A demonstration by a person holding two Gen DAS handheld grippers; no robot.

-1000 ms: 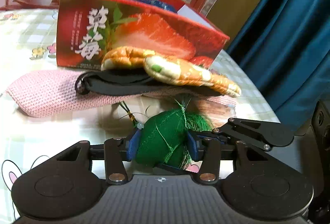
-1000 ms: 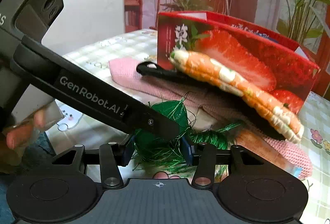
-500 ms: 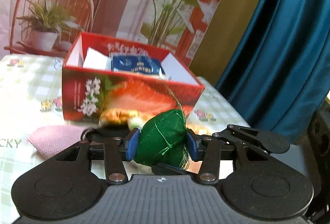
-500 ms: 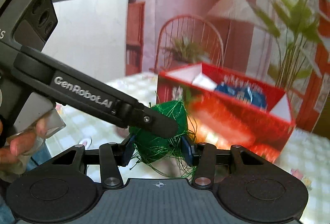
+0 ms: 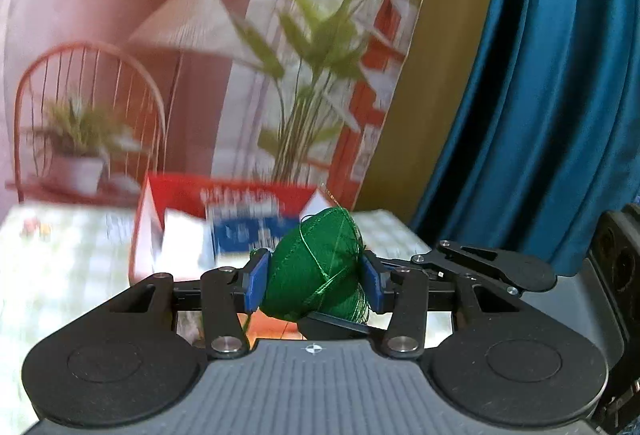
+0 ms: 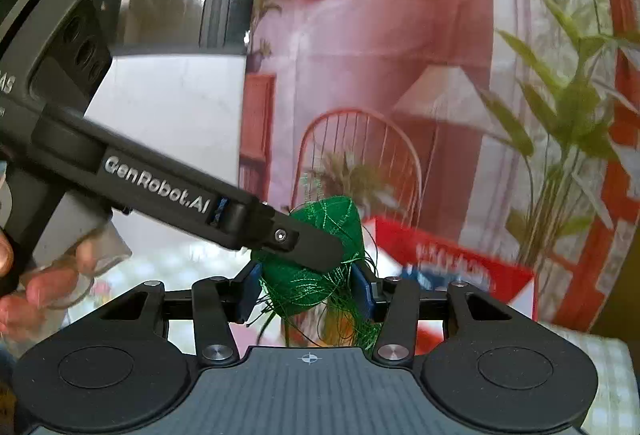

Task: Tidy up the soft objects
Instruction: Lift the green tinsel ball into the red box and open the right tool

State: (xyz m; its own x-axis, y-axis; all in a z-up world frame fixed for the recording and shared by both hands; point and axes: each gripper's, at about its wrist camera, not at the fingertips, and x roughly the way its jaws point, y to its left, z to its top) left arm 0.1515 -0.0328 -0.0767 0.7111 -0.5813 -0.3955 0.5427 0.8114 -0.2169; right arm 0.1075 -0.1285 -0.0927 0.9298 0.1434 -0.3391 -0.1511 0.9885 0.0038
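Both grippers have risen with the green pouch since a second ago: the pink cloth and the orange toys that lay before the box are gone from view, and the open top of the red box now shows beyond the pouch. The left gripper is clamped on the pouch, blue pads pressing its left and right sides. The right gripper grips the pouch too. Its long axis stands tilted, its pointed end up and to the right. Only the right view shows the left gripper from its side, the fingers holding it, and loose green threads hanging below.
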